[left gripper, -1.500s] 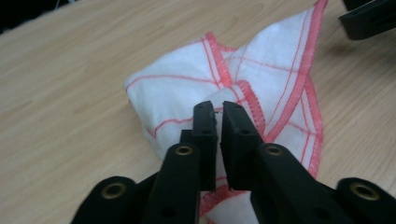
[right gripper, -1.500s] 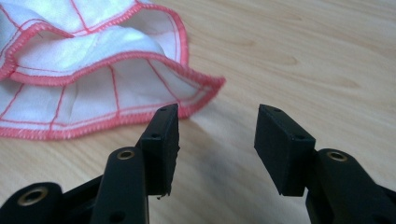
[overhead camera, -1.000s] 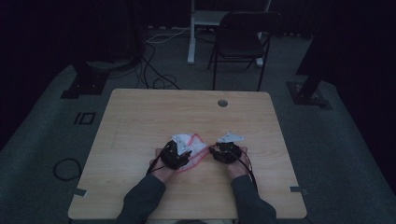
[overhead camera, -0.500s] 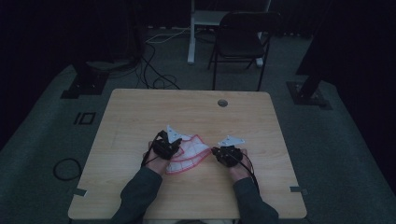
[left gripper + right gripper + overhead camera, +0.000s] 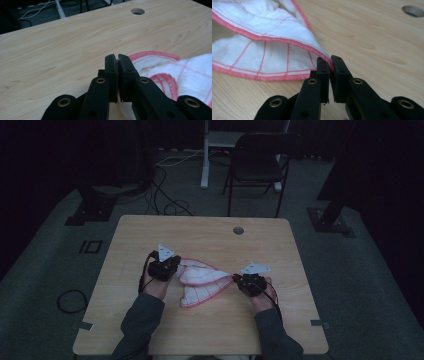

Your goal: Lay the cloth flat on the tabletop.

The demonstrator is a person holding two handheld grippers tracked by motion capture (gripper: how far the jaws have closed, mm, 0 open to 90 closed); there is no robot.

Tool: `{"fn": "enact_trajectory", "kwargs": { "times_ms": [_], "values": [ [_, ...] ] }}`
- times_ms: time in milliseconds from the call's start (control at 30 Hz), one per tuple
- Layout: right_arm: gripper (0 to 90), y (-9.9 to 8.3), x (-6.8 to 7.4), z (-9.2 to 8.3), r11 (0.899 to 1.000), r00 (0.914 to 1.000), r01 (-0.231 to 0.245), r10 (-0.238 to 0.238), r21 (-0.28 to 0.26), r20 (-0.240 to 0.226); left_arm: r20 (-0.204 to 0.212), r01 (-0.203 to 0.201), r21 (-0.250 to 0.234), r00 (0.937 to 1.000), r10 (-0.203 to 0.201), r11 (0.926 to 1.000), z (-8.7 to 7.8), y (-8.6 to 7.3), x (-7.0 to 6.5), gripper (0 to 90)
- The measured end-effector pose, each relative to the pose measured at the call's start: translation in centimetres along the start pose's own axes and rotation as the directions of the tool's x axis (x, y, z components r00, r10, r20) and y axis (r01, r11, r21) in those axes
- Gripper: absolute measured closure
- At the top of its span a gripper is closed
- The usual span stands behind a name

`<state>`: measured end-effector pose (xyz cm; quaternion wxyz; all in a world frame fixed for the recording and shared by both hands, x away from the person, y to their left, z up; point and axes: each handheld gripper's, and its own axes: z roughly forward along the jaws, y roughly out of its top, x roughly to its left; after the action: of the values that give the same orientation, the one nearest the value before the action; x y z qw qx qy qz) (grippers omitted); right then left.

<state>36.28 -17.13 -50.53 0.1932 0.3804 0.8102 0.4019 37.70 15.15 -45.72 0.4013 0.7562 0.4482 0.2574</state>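
Tabletop (image 5: 165,330): pale wood-grain laminate, rectangular, with one round cable hole (image 5: 238,230) near the far edge, seen again in the left gripper view (image 5: 137,11). Room: dim, dark grey carpet, black folding chair (image 5: 260,167) beyond the far edge, white desk leg (image 5: 205,155) beside it, loose cables (image 5: 165,195) on the floor at far left, coiled cable (image 5: 72,300) left of the table, dark stand bases at either side. Cloth (image 5: 202,282): white, thin red grid lines, red overlock stitching along the hem; positioned at mid-table between the two grippers, stretched from corner to corner, bunched toward the left and sagging into a loose fold with a lower flap resting on the wood toward the near side. Left gripper (image 5: 164,267): black, grey three-cornered plate on top, held in a hand with dark sleeve; jaws just closed, pressed together on a thin edge of the cloth (image 5: 175,72), a sliver of fabric visible between the pads. Right gripper (image 5: 250,282): same build, held in the other hand; jaws just closed, clamped on a red-hemmed corner of the cloth (image 5: 269,37), fabric fanning away from the pinch point across the wood, two hemmed layers showing.
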Motion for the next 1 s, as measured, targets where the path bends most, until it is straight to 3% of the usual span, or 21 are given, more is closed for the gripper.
{"fn": "enact_trajectory", "kwargs": {
  "times_ms": [267,667,833,1000],
  "values": [
    [86.4,1.2,-1.0,-1.4,0.999,0.9997,0.004,-0.003,-0.04,0.026,0.009,0.055,-0.025,0.9985,-0.055,0.9982,-0.7,0.2,1.0,87.8],
    [86.5,2.7,-1.6,-3.5,0.994,0.9984,0.002,0.004,-0.108,0.056,0.011,0.084,-0.056,0.9965,-0.083,0.9949,-2.1,0.4,1.7,88.0],
    [86.4,2.7,-1.1,-3.8,0.994,0.999,0.017,-0.012,-0.112,0.044,0.017,0.093,-0.054,0.9956,-0.092,0.9942,-2.9,-0.5,1.8,88.0],
    [86.4,2.1,-0.1,-3.9,0.994,0.9995,0.03,-0.029,-0.109,0.01,0.021,0.104,-0.034,0.9944,-0.104,0.994,-3.7,-2.5,1.9,87.9]
  ]
}}
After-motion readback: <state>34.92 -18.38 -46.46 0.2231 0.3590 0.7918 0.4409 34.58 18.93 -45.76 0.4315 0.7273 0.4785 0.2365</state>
